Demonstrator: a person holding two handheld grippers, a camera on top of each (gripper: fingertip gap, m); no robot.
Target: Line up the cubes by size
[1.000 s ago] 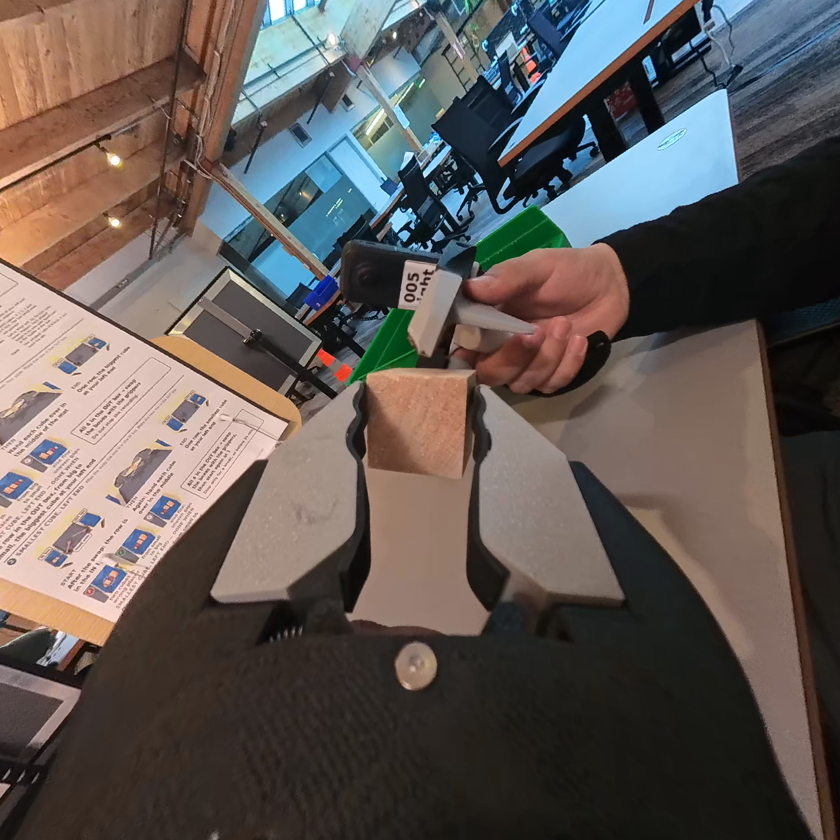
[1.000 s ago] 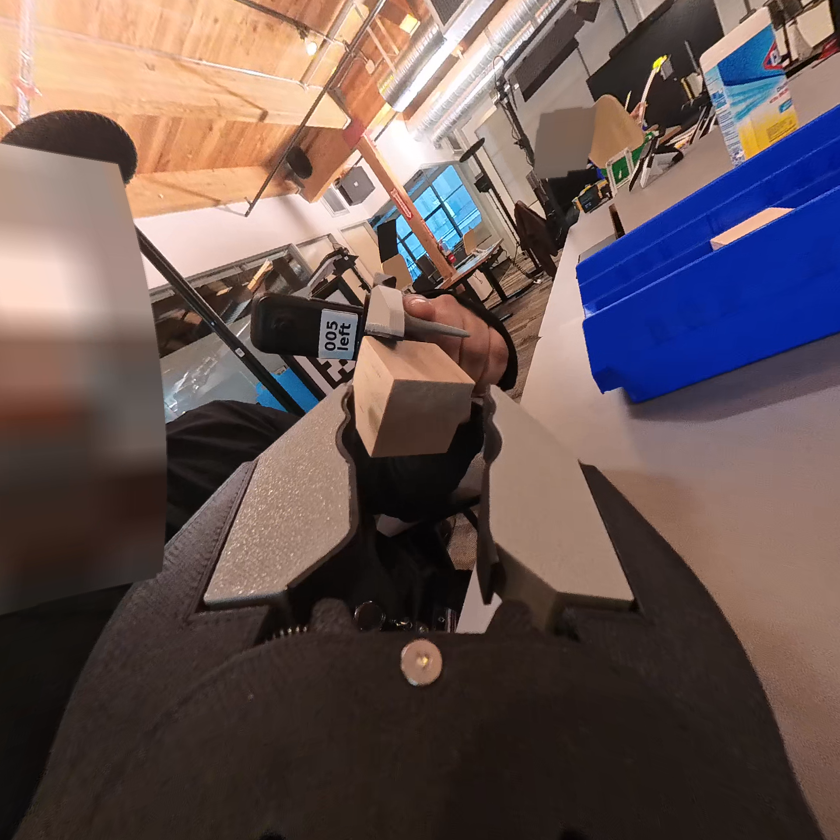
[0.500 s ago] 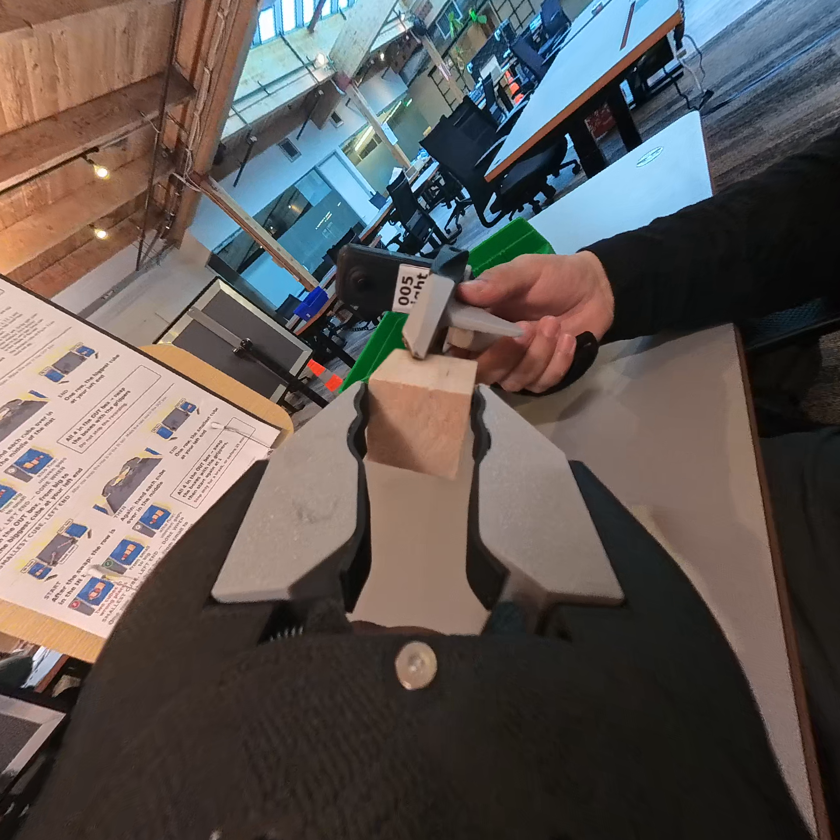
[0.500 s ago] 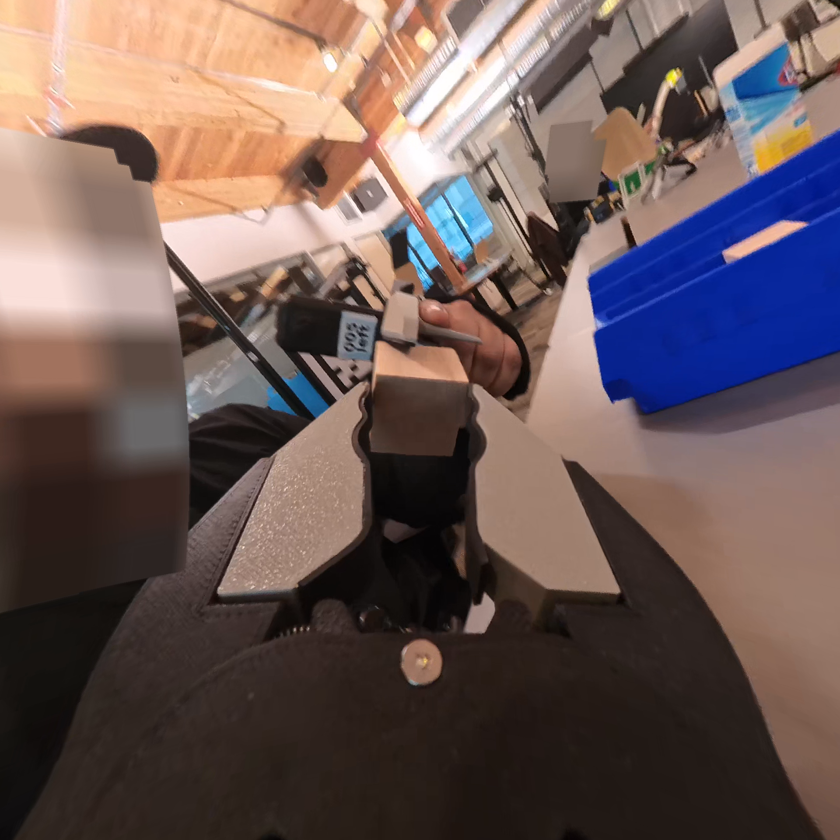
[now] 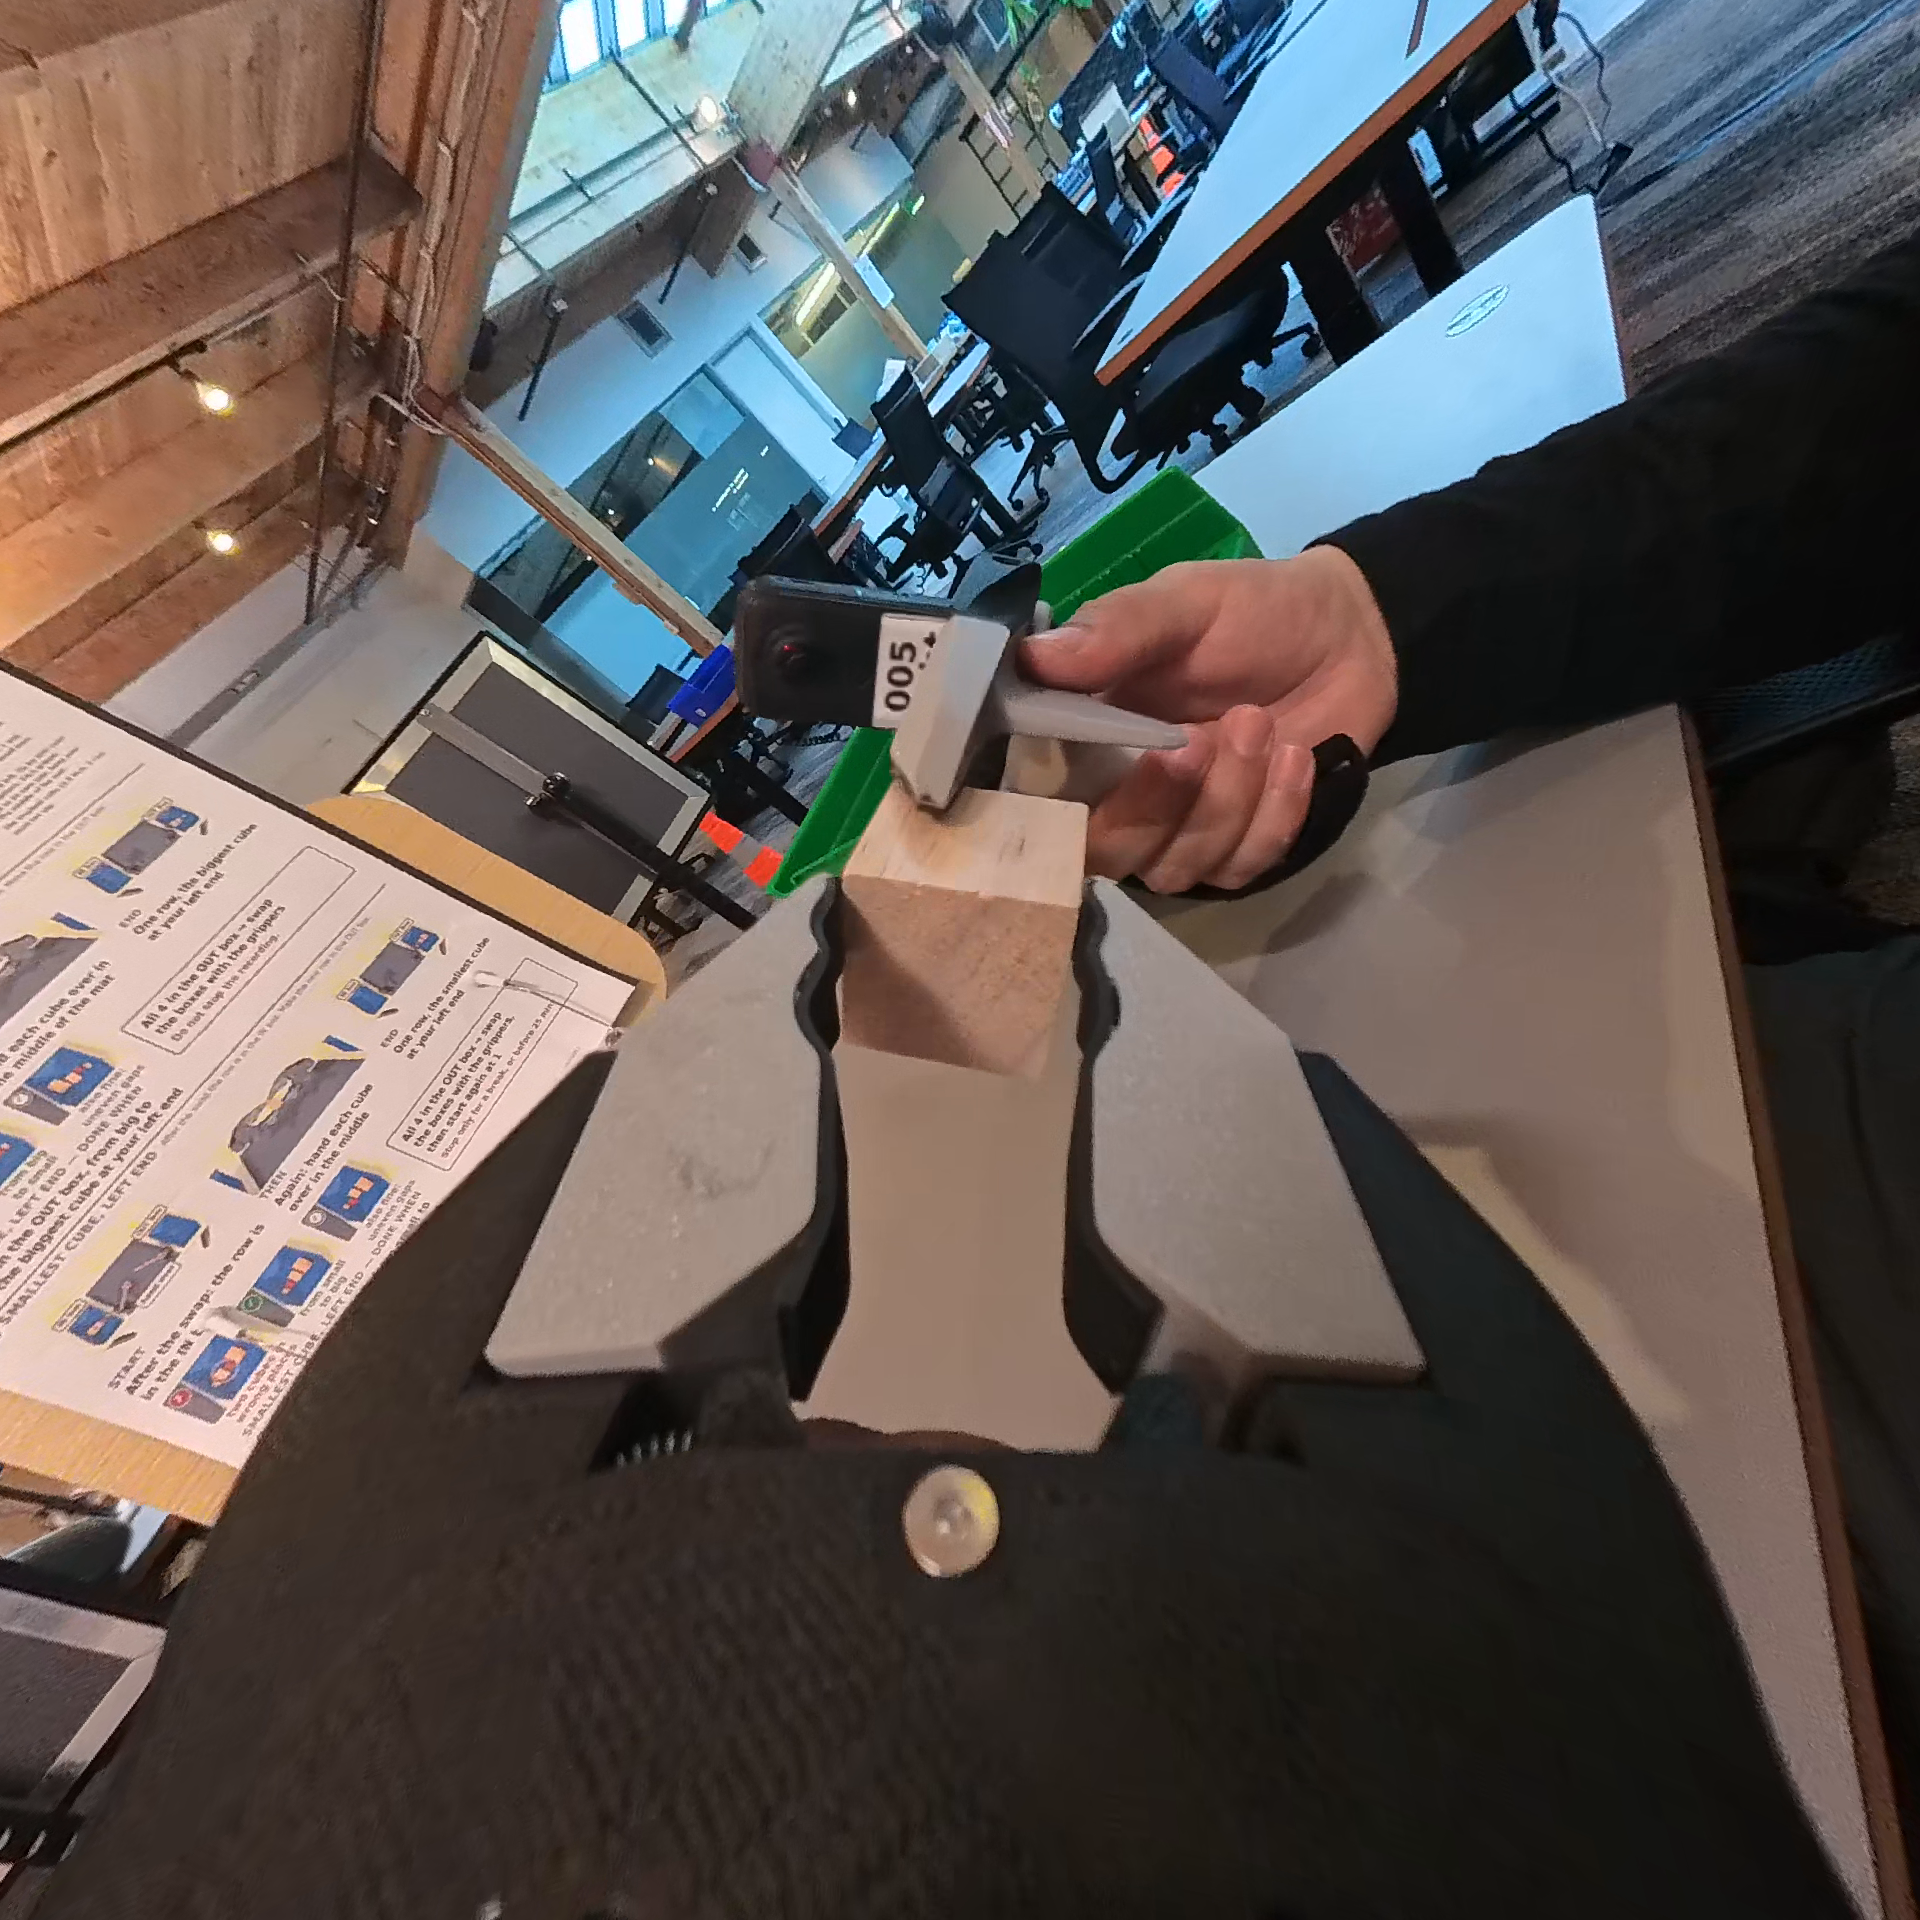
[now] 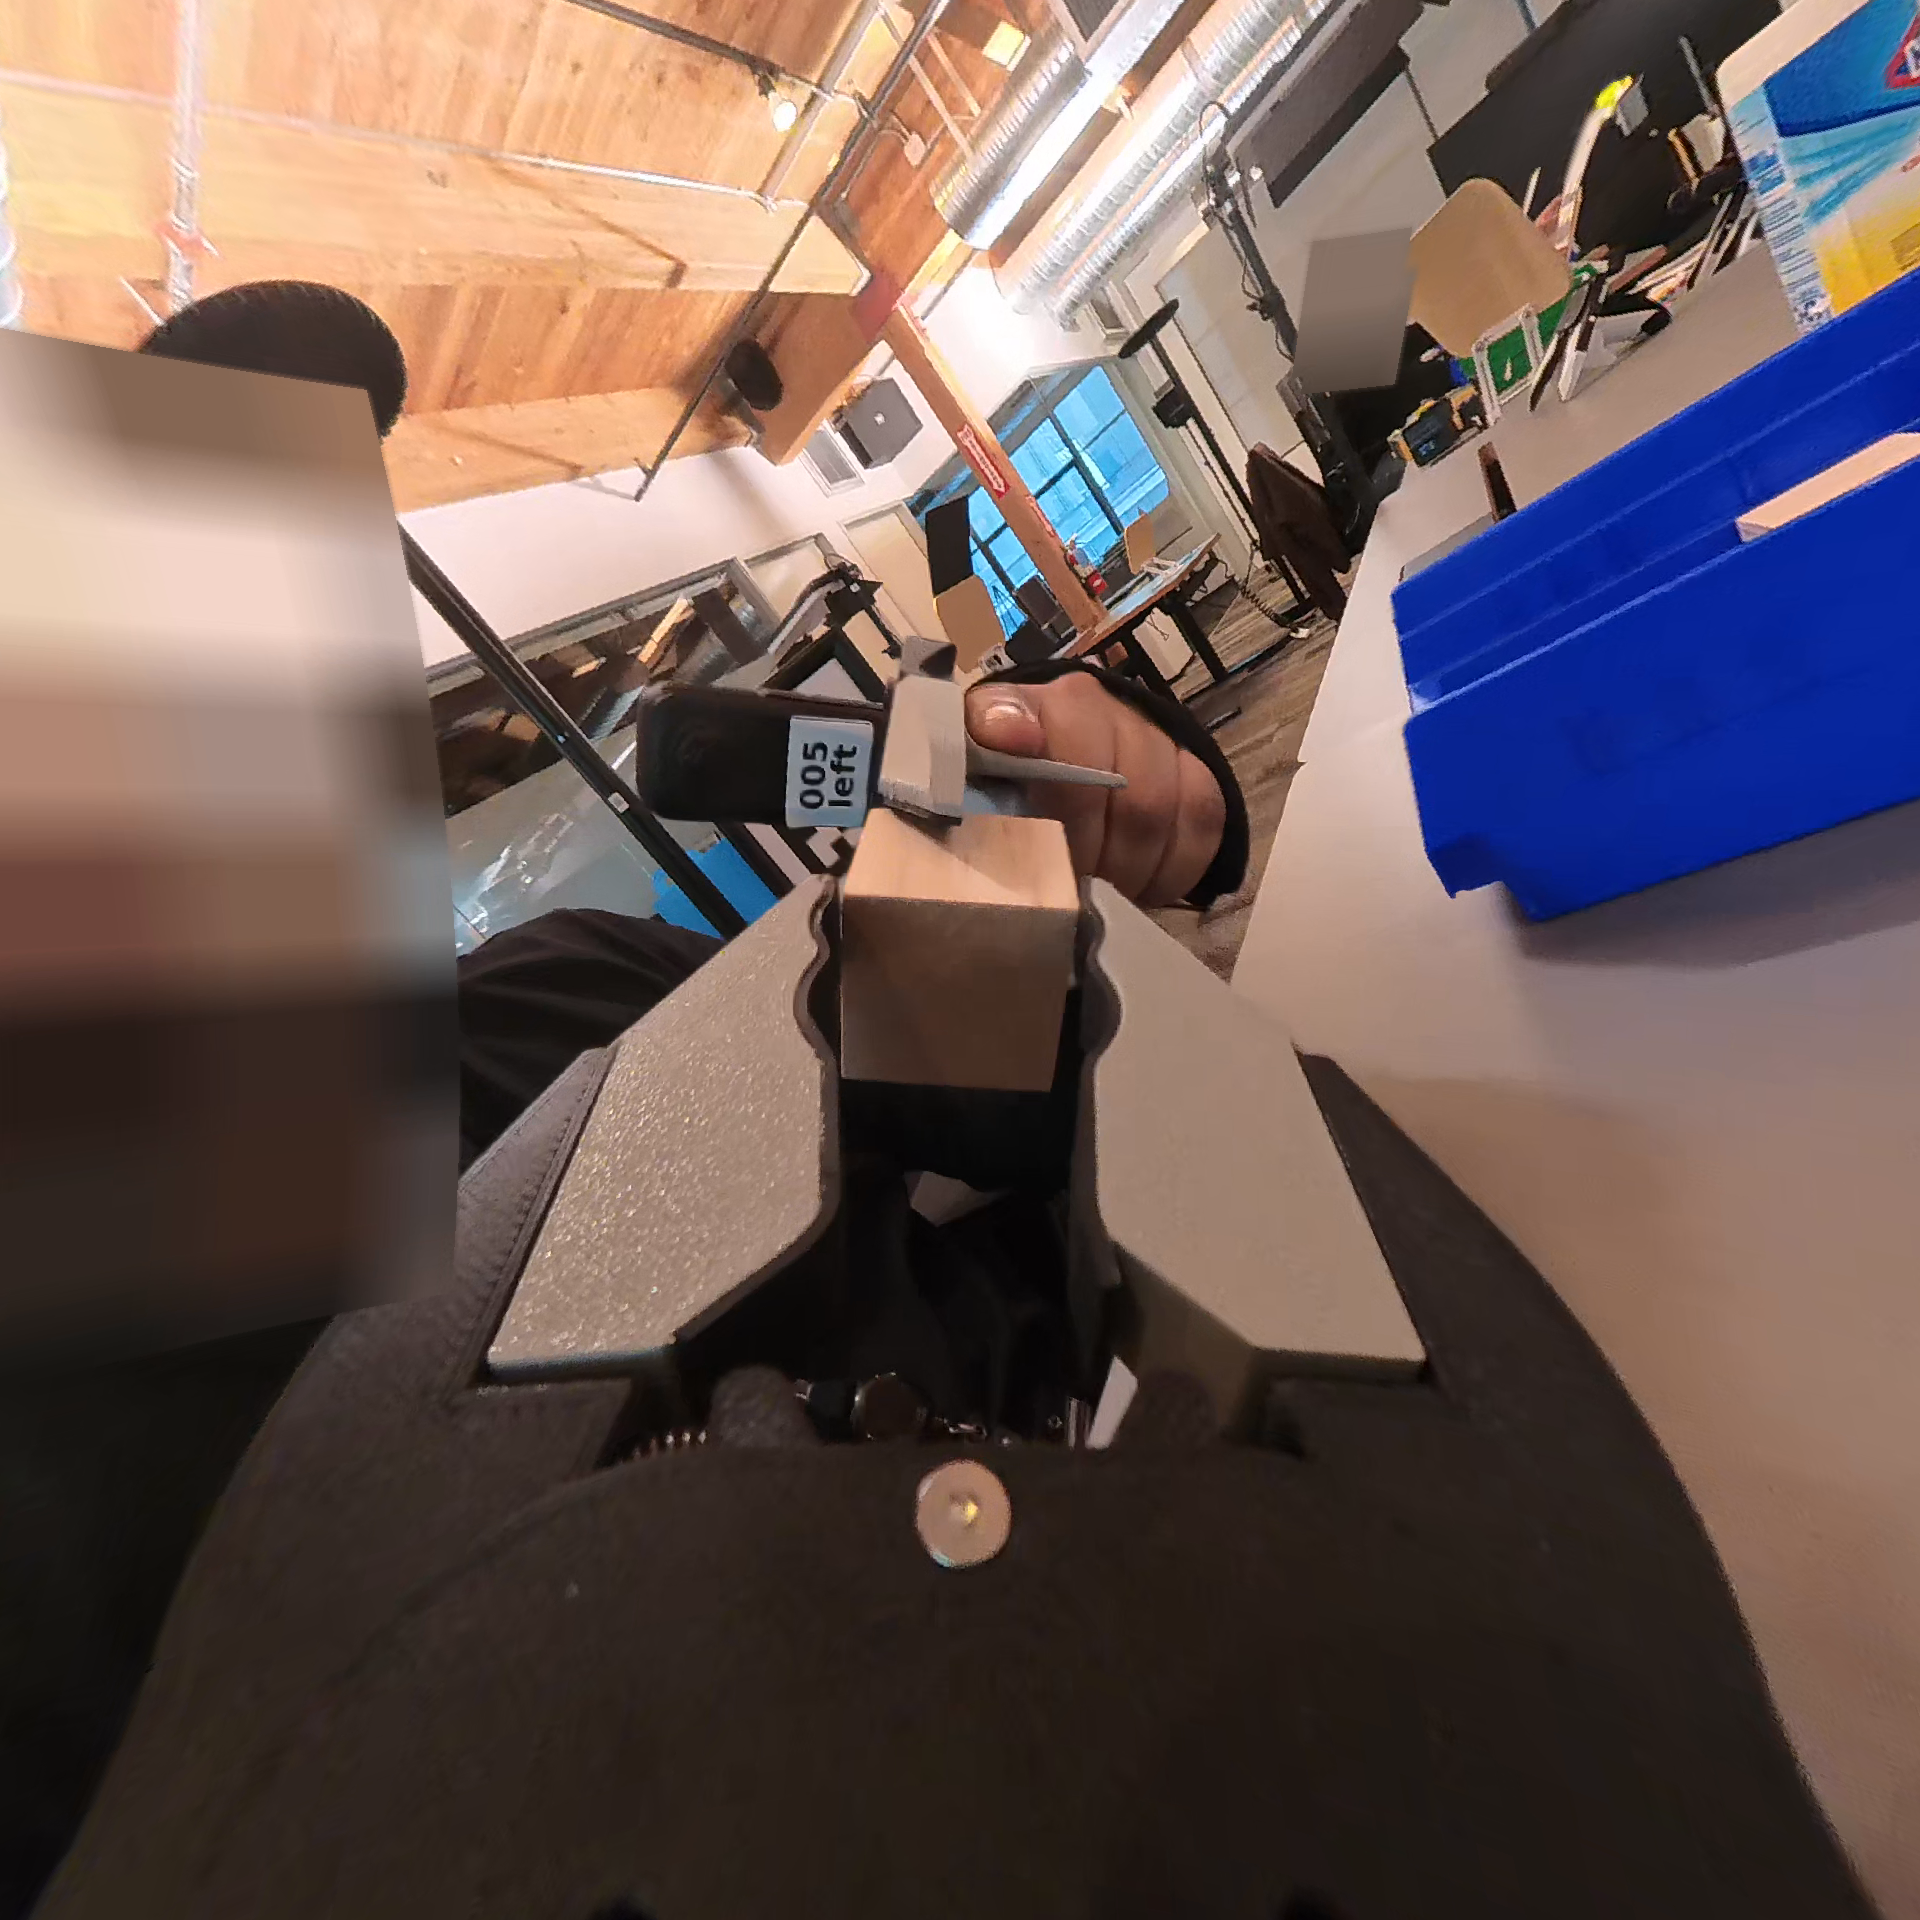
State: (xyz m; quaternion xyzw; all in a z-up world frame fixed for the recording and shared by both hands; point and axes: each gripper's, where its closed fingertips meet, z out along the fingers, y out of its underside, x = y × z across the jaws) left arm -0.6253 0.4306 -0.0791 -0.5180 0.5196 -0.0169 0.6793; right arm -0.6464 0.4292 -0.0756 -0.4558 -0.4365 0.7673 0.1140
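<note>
One pale wooden cube is held in the air above the grey table, gripped from both sides at once. My left gripper is shut on it in the left wrist view. My right gripper is shut on the same cube in the right wrist view. Each view shows the other gripper's camera just behind the cube: the right gripper's camera and the left gripper's camera, each held by a hand. Another wooden cube lies in a blue bin.
A green bin stands at the far end of the table. A printed instruction sheet on a board leans at the left. The person's black sleeve reaches in from the right. A box stands behind the blue bin.
My right gripper was open around the cube one second ago and has closed on it. My left gripper has kept its grip. Both have tilted a little.
</note>
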